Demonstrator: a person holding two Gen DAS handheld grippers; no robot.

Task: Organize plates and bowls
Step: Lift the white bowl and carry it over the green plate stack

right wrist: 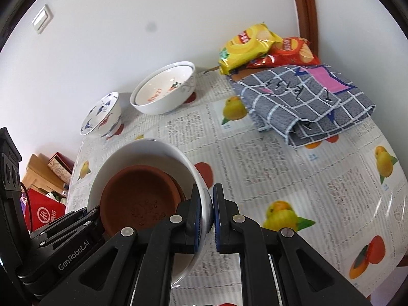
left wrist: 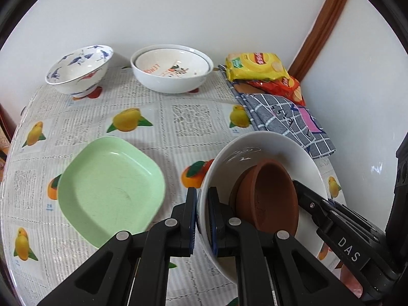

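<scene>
The left tool [left wrist: 202, 219] is clamped on the near-left rim of a white bowl [left wrist: 278, 148], one finger outside the wall and one inside. The right tool [right wrist: 213, 219] is clamped the same way on the opposite rim of that white bowl [right wrist: 142, 150], so both tools carry it between them above the desk, tilted. Inside the white bowl lie brown dishes [left wrist: 267, 199], nested together and leaning against its wall; in the right wrist view the top brown dish [right wrist: 140, 193] shows small droplets on its floor.

Beside the left tool, a pale green square plate [left wrist: 109, 191] rests flat on the desk [left wrist: 163, 125], which is covered with a newsprint-and-fruit patterned cloth. Farther back, near the wall, stands a blue-and-red patterned bowl [left wrist: 79, 70], and to its right a large white bowl [left wrist: 170, 79] with a smaller bowl bearing orange lettering [left wrist: 170, 65] nested in it. At the back right corner a folded grey checked cloth [left wrist: 288, 119] lies on the desk, with a yellow snack bag [left wrist: 255, 66] and a red snack bag [left wrist: 288, 86] just behind it.
</scene>
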